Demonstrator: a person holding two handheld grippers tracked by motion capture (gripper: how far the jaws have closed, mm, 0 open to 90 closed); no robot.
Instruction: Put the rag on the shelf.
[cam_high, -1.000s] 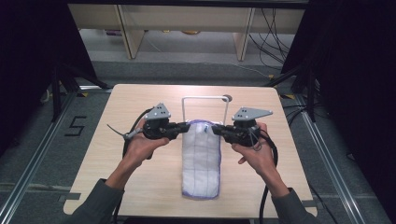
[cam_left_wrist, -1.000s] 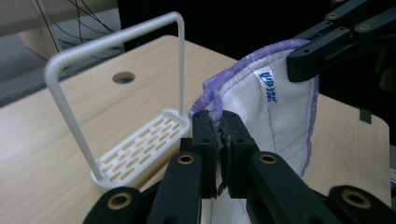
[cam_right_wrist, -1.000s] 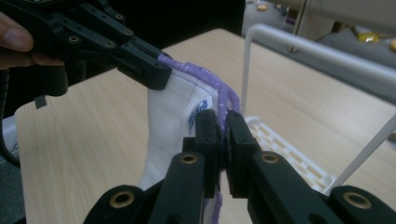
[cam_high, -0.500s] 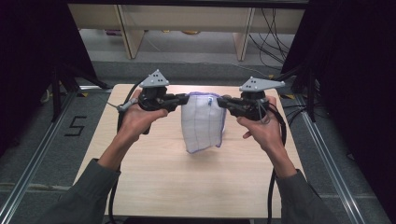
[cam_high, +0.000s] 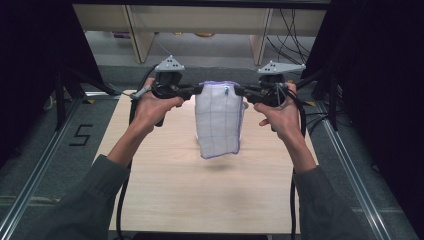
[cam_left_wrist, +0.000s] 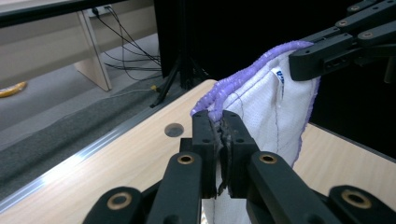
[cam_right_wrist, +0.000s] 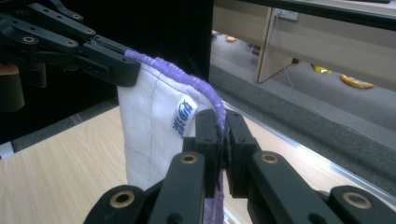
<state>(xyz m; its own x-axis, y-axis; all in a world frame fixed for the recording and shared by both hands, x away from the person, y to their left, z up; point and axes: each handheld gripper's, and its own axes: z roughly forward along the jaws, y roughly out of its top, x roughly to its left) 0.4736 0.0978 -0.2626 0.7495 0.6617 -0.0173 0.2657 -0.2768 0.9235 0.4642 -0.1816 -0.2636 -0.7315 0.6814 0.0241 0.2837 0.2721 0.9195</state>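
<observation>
A white cloth (cam_high: 218, 117) with thin grid lines and a purple stitched edge hangs in the air above the wooden table (cam_high: 170, 190). My left gripper (cam_high: 199, 89) is shut on its upper left corner and my right gripper (cam_high: 238, 90) is shut on its upper right corner. In the left gripper view the jaws pinch the purple hem of the cloth (cam_left_wrist: 261, 100), and the other gripper (cam_left_wrist: 306, 60) holds the far corner. In the right gripper view the cloth (cam_right_wrist: 154, 130) shows a small blue label (cam_right_wrist: 183, 116), with the other gripper (cam_right_wrist: 126, 70) on its far corner.
A round hole (cam_left_wrist: 173, 129) sits in the table near its far edge. Beyond the table are a metal floor rail (cam_high: 45, 165), shelf legs (cam_high: 132, 30) and cables (cam_high: 290, 25). A black stand (cam_high: 65, 85) is at the left.
Both grippers have risen and moved away from the person, lifting the cloth off the table until it hangs free. The hold on both corners is the same.
</observation>
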